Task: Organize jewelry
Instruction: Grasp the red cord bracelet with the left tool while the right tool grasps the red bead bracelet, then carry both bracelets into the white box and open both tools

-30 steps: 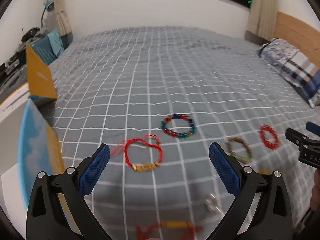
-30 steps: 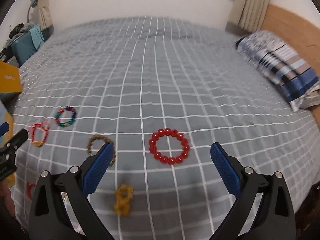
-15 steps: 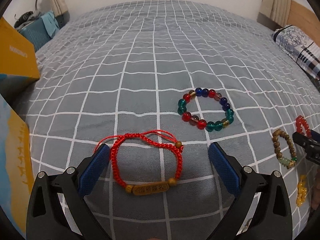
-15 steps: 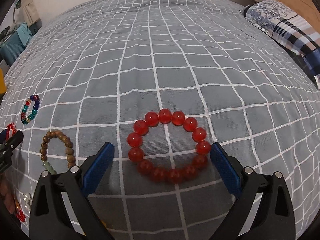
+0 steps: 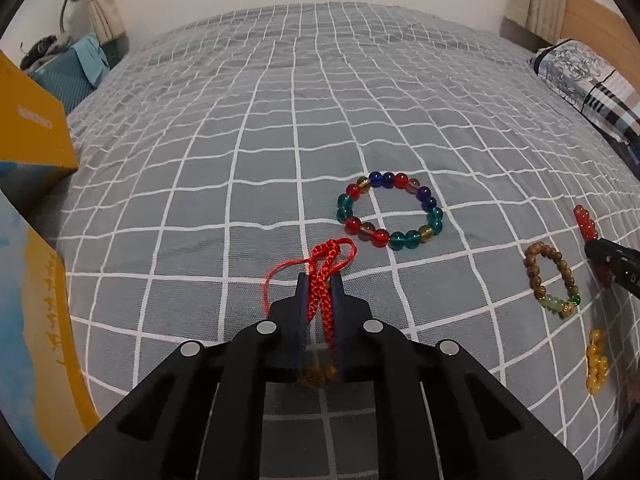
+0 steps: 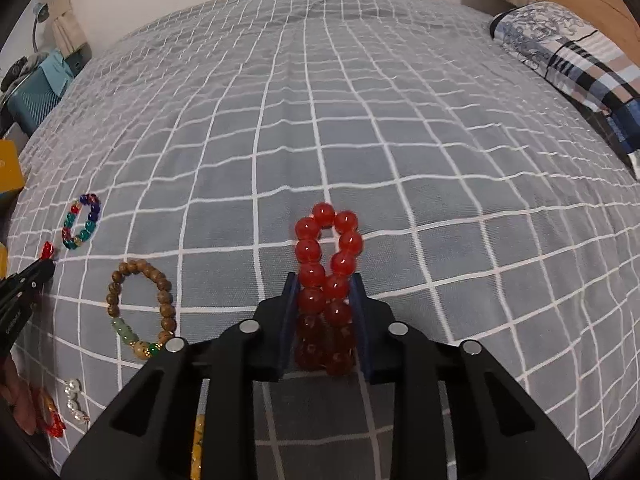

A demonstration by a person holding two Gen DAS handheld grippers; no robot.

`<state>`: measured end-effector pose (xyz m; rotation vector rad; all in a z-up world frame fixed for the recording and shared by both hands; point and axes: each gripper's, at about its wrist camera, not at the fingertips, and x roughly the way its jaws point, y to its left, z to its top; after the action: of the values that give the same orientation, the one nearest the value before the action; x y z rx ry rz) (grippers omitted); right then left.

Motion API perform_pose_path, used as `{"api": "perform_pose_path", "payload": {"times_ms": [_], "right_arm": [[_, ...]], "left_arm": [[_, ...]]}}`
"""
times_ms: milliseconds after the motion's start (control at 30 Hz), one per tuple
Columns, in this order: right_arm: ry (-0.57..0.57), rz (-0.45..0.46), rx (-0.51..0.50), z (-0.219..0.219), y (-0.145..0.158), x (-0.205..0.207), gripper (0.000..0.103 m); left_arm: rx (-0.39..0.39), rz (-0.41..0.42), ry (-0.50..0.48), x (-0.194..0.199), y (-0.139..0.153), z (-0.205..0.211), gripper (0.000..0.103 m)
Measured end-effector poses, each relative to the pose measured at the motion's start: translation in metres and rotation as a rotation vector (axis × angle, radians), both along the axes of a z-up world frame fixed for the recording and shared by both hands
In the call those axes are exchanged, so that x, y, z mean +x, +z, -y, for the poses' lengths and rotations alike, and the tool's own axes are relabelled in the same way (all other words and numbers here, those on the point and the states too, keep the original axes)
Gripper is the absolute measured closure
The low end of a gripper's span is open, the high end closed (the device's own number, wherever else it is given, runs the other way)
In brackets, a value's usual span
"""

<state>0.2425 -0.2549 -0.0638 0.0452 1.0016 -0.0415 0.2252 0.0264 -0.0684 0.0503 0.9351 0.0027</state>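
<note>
In the left wrist view my left gripper [image 5: 320,280] is shut on a red cord bracelet [image 5: 326,258]. Its braided loop is squeezed flat between the blue pads and sticks out past the tips onto the grey checked bedspread [image 5: 240,200]. In the right wrist view the jaws of my right gripper [image 6: 325,280] are closing on a red bead bracelet [image 6: 322,216]. The pads press the ring of beads into a narrow double row. Both bracelets still touch the bed.
A multicoloured bead bracelet [image 5: 390,210], a wooden bead bracelet [image 5: 554,280] and a yellow bead piece [image 5: 596,360] lie between the grippers. Small pearls [image 6: 74,398] lie near the front. Yellow-and-blue boxes [image 5: 36,132] stand at the left, and a patterned pillow [image 5: 588,84] lies far right.
Both grippers came down to the bed and went from wide open to shut. The left took the red cord bracelet and the right the red bead bracelet, flattening each loop.
</note>
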Motion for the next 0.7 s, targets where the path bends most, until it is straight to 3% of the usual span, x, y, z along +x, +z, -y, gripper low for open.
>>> {"api": "perform_pose_path", "payload": {"times_ms": [467,700], "right_arm": [[0.003,0.121,0.012,0.000,0.033,-0.017,0.090],[0.016,0.205,0.011,-0.003,0.051,-0.027,0.090]], "left_arm": [[-0.050,0.101,-0.042,-0.022,0.036,0.011,0.094],[-0.054,0.191,-0.051,-0.038,0.060,0.013,0.094]]}}
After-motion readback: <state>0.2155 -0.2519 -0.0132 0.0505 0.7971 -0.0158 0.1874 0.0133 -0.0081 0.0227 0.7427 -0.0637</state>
